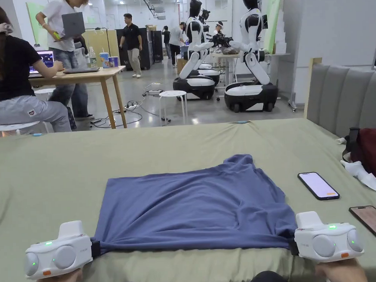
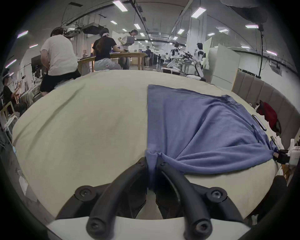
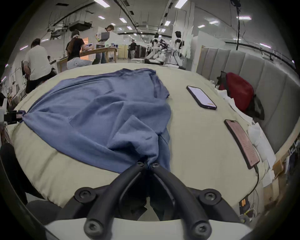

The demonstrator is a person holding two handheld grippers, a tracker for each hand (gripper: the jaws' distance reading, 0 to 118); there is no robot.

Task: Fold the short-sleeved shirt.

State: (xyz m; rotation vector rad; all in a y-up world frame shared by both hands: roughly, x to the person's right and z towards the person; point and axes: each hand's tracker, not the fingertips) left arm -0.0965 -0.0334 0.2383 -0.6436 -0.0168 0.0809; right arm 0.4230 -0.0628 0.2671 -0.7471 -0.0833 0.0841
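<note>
**Blue shirt pinned at both near corners**

On the near half of the bed, the blue shirt (image 1: pixel 197 208) is lying spread flat, its long axis running left to right along the bed's front edge. A bunched sleeve or collar end is poking away from me at the far right; I cannot tell which.

I am holding the left gripper (image 2: pixel 151 164) with its jaws closed tight on the shirt's near left corner, cloth pinched between them. The right gripper (image 3: pixel 148 164) is doing the same at the near right corner, jaws drawn together on a gathered wad of fabric. Between the two, the near hem is pulling into a taut line.

To the right, a phone (image 1: pixel 318 185) with a lit screen is lying on the sheet, well apart from the shirt, and a second phone (image 1: pixel 373 222) is sitting nearer to me. A red bag (image 1: pixel 370 152) is leaning against the grey padded headboard (image 1: pixel 343 99); what it holds I cannot tell.

The olive bedsheet (image 1: pixel 50 179) is covering the bed. Beyond, people are working at a wooden table (image 1: pixel 92 75), and white humanoid robots (image 1: pixel 253 48) are standing on the floor.
</note>
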